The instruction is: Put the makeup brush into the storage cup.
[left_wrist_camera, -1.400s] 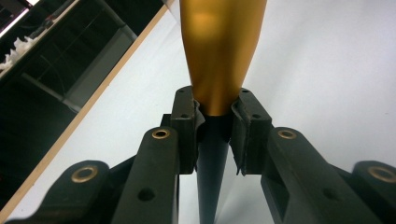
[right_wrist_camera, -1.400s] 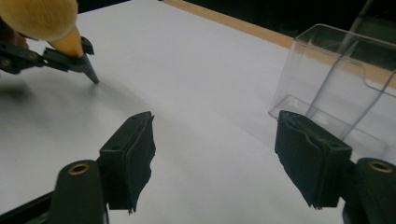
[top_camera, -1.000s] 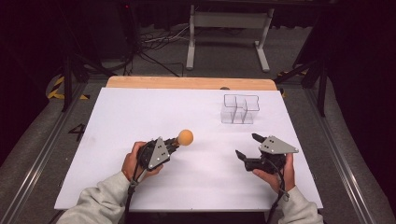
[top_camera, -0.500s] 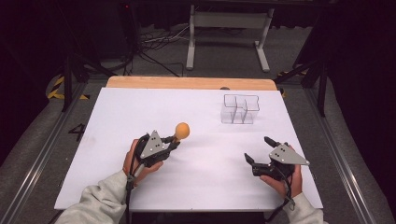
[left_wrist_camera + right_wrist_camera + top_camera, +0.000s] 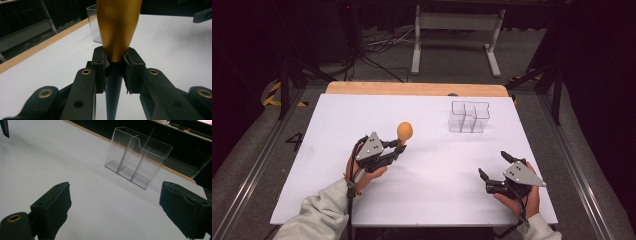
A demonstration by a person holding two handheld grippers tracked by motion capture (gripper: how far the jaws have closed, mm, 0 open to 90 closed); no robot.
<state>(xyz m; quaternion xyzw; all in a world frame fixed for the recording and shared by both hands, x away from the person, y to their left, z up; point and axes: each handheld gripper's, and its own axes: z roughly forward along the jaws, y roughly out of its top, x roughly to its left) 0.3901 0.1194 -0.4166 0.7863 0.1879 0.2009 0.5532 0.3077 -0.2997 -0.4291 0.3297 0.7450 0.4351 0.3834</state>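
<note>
An object with a rounded orange head [image 5: 405, 131] and a black tapered handle is clamped in my left gripper [image 5: 399, 146], left of the table's middle. In the left gripper view the jaws of that gripper [image 5: 115, 65] are shut where the orange body [image 5: 117, 25] narrows into the handle, which runs down between the jaws. My right gripper [image 5: 493, 165] is near the front right of the white table [image 5: 437, 195], open and holding nothing. Its own view shows the jaws wide apart [image 5: 117, 207], facing a clear plastic divided box [image 5: 137, 157].
The clear divided box [image 5: 468, 116] stands upright and empty at the back right of the table, with a corner of it [image 5: 93, 25] behind the orange object. A wooden strip [image 5: 412, 89] edges the far side. Metal stand legs [image 5: 454, 30] and cables lie on the floor beyond.
The left gripper has lifted the orange head slightly up and away. The right gripper has drawn back toward the front right edge of the table.
</note>
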